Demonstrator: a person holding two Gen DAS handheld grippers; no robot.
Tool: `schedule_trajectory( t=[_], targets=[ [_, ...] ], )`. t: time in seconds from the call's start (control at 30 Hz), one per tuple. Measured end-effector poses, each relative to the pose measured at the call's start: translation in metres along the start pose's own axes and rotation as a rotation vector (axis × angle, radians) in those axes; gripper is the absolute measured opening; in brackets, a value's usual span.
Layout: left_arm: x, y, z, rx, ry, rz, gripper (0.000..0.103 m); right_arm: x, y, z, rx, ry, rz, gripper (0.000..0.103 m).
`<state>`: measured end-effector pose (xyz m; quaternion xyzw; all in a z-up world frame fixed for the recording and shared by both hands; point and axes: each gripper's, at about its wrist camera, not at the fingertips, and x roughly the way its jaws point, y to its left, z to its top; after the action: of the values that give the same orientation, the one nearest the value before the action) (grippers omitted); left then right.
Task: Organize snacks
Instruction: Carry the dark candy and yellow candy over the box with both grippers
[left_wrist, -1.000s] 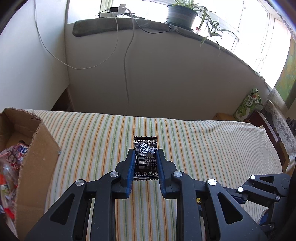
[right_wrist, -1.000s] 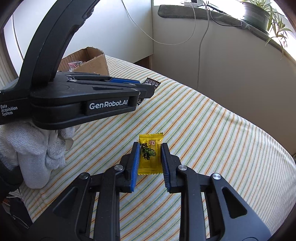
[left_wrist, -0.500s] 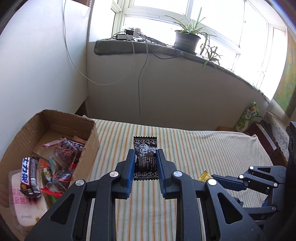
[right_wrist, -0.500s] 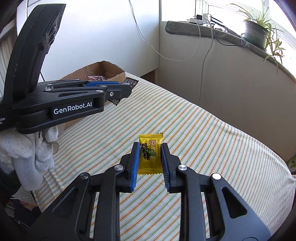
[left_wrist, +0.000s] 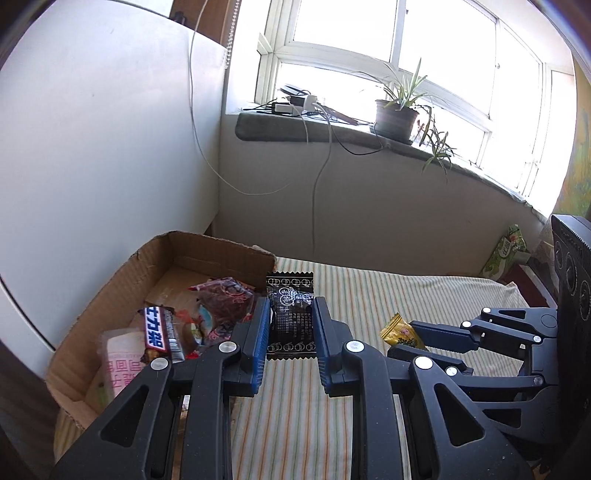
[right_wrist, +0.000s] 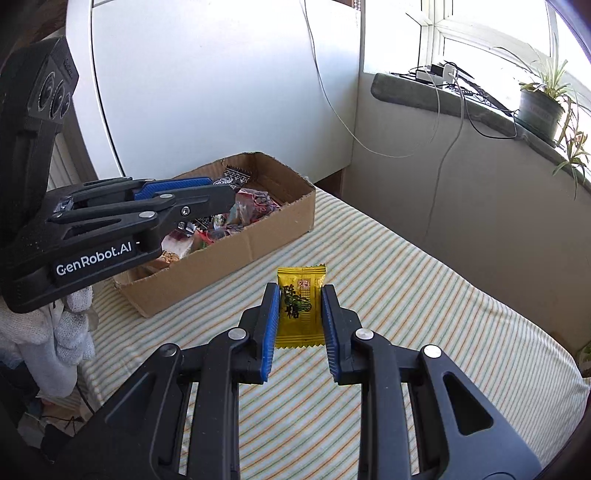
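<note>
My left gripper (left_wrist: 290, 314) is shut on a black snack packet (left_wrist: 291, 314) with white print, held in the air by the right wall of the cardboard box (left_wrist: 110, 295). From the right wrist view the left gripper (right_wrist: 225, 192) hangs over the box (right_wrist: 258, 240) with the black packet (right_wrist: 233, 176) at its tip. My right gripper (right_wrist: 300, 302) is shut on a yellow candy packet (right_wrist: 300, 306), lifted above the striped cloth (right_wrist: 424, 314). In the left wrist view the right gripper (left_wrist: 406, 338) shows low at the right with the yellow packet (left_wrist: 400, 334).
The box holds several wrapped snacks (left_wrist: 221, 299), among them a dark bar with white lettering (left_wrist: 157, 334). A white panel (left_wrist: 92, 147) stands behind the box. A cable (left_wrist: 317, 184) hangs from the sill, where a potted plant (left_wrist: 397, 118) sits. A gloved hand (right_wrist: 55, 339) holds the left gripper.
Both grippers rose with their packets and swung left toward the box. The box came fully into both views; the left gripper now hangs over it.
</note>
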<state>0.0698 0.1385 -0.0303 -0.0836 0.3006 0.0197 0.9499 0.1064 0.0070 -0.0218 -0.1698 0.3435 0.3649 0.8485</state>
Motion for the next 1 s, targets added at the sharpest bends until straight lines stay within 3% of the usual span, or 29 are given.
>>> schedule_trajectory(
  t=[0.5, 1.0],
  targets=[
    [-0.027, 0.070, -0.013, -0.090, -0.005, 0.111, 0.021, 0.034, 0.042, 0.049, -0.040, -0.035, 0.079, 0.023],
    [-0.033, 0.093, -0.019, -0.097, 0.000, 0.164, 0.021, 0.068, 0.072, 0.070, -0.083, -0.010, 0.134, 0.023]
  ],
)
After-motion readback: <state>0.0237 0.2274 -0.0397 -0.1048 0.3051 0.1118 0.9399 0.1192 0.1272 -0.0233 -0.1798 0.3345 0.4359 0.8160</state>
